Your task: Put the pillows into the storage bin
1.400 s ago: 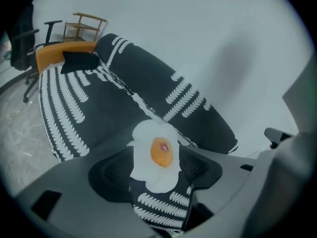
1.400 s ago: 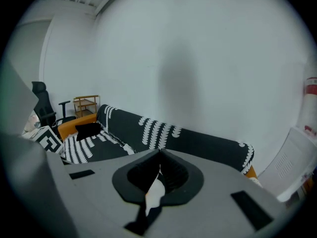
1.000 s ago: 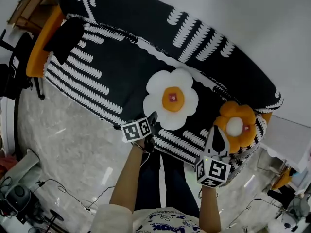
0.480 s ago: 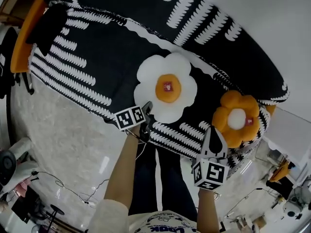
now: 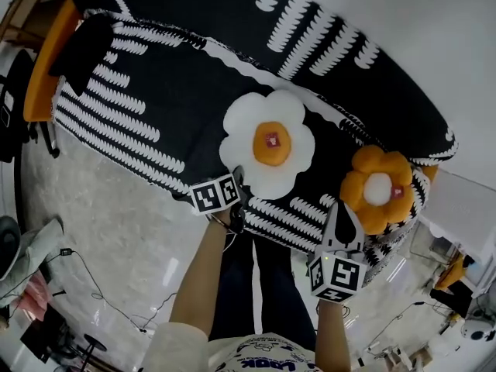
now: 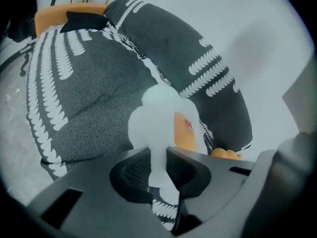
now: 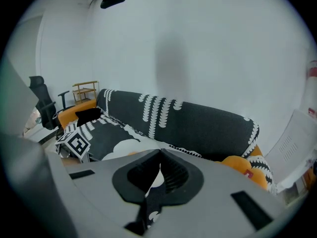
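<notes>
Sofa (image 5: 178, 91): black cover with white rib pattern, running from 10 o'clock to 4 o'clock across the head view; orange arm (image 5: 43, 76) at its 9 o'clock end.

Floor (image 5: 116, 231): pale, glossy, at 7 o'clock of the sofa.

White pillow (image 5: 256, 122): flower shape with an orange centre, lying flat on the seat near the middle of the view.

Orange pillow (image 5: 377, 189): flower shape with a white centre, on the seat at 4 o'clock of the white pillow, apart from it.

Black cushion (image 5: 81, 41): at the sofa's 10 o'clock end.

Left gripper (image 5: 237, 177): at the white pillow's 7 o'clock edge. Its jaws have just been closing and pinch a white petal between the pads (image 6: 181, 170).

Right gripper (image 5: 343, 208): at 7 o'clock of the orange pillow, just beside it, over the seat's front edge. Jaws together at the tips, nothing between them.
</notes>
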